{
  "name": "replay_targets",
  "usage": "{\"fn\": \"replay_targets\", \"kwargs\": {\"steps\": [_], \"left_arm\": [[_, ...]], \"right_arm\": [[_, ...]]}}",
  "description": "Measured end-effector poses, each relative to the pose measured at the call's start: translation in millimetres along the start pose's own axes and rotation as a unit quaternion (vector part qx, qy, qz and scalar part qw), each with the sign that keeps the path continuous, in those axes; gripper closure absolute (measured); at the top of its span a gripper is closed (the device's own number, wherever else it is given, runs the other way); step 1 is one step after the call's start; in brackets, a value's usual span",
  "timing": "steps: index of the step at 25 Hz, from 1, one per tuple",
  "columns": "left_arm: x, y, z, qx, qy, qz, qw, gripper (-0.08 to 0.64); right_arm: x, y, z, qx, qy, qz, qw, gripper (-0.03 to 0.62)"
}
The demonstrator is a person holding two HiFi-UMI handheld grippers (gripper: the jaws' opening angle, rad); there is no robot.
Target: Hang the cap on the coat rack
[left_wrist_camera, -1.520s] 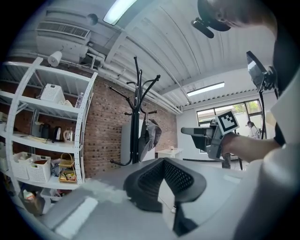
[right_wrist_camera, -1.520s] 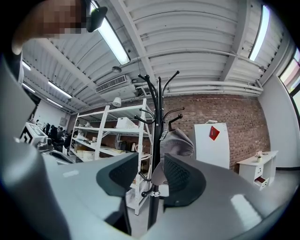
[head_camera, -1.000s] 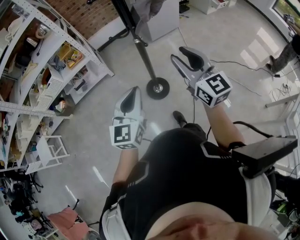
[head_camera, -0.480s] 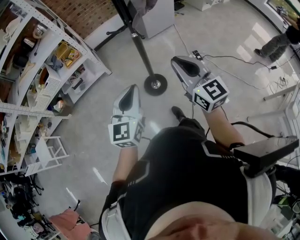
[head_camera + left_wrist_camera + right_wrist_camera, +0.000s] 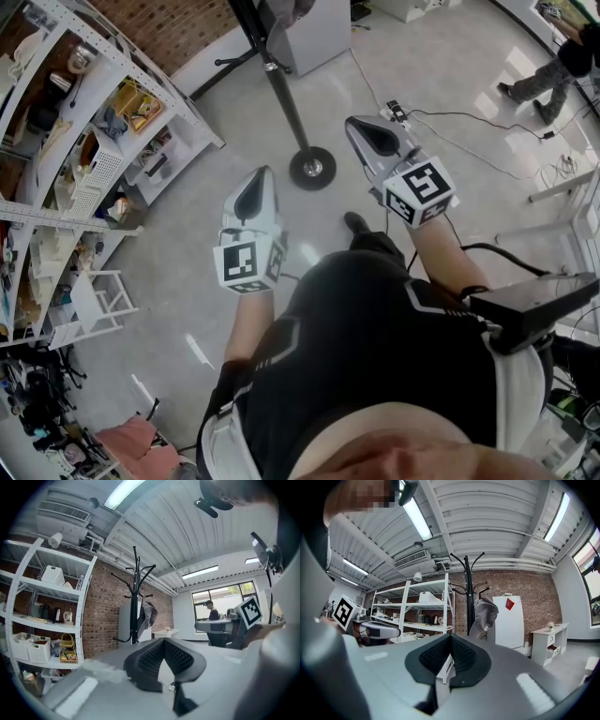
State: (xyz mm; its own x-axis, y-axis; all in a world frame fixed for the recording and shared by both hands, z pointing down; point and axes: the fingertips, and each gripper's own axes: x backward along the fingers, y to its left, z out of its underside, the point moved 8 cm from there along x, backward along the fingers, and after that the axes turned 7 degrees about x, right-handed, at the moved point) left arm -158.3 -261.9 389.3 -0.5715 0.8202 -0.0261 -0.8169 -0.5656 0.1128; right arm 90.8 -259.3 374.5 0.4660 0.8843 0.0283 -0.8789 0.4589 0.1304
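Cap (image 5: 485,610), grey, hangs on the coat rack (image 5: 468,592). It is on a hook at the right side of the black pole, approx. at half height, and its lower part hangs free beside the pole. No gripper touches it. The rack stands in front of a brick wall (image 5: 534,597), betw. a white shelving unit (image 5: 417,616) at the left and a white cabinet (image 5: 509,620) w/ a red mark at the right.

Right gripper (image 5: 451,636): the jaws are pressed together at the tips, w/ nothing betw. them. It points toward the rack and is well apart from it.

Left gripper (image 5: 164,639): the jaws are also pressed together and hold nothing. It also looks toward the rack and is well apart from it.

In the head view the person holds both grippers in front of the body. The left one is nearer to the body and the right one is more forward. The round base (image 5: 312,170) of the rack sits on the grey floor beyond the grippers, approx. betw. them. Another person (image 5: 553,66) is far off at top right.
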Motion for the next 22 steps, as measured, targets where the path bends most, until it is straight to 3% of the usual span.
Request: {"fn": "replay_targets", "kwargs": {"steps": [22], "left_arm": [[-8,21,-5,0.006,-0.012,-0.014,0.9998,0.56]], "right_arm": [[-23,-3,0,-0.008,-0.003,-0.003,1.0,0.583]]}}
